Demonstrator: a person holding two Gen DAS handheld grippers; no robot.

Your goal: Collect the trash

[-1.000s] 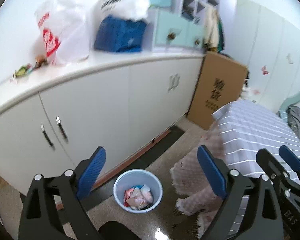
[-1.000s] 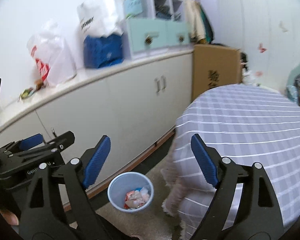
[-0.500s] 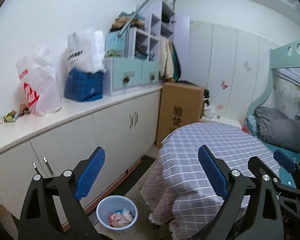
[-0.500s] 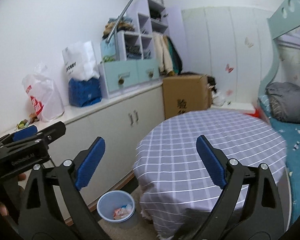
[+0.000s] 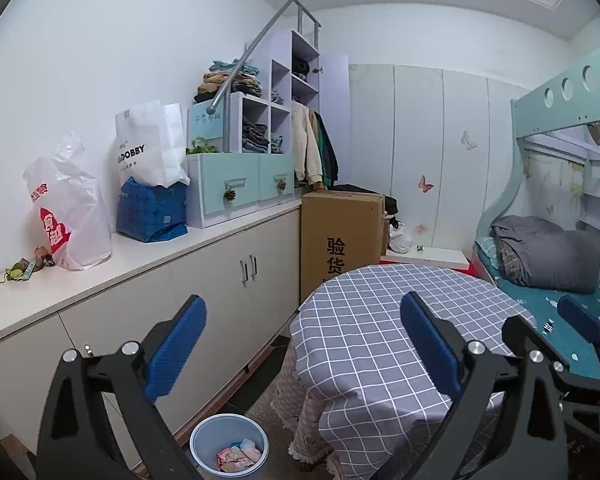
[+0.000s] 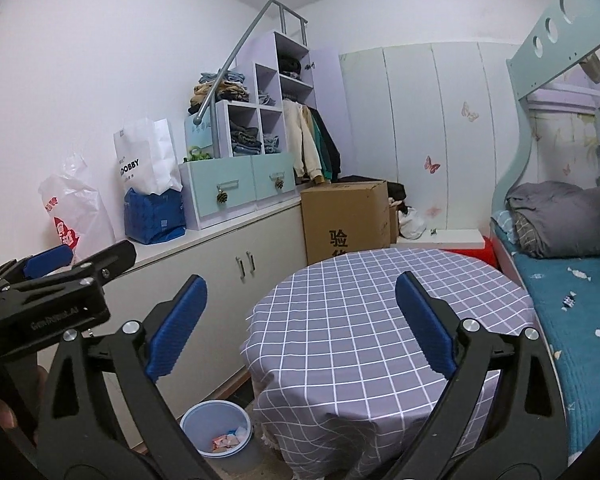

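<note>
Low at frame bottom, both grippers stand released with nothing between their blue pads: the left gripper and the right gripper, whose jaws have just been opening. Beneath them, lower left of centre, a pale blue bin sits on the floor holding wrappers, between the white cabinets and the checked tabletop.

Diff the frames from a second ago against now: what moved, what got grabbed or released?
Both views swung up from the bin toward the table. The right gripper jaws have just been opening, nothing between them. The left gripper stays open and empty. Bin, wrappers and table are unmoved.
</note>
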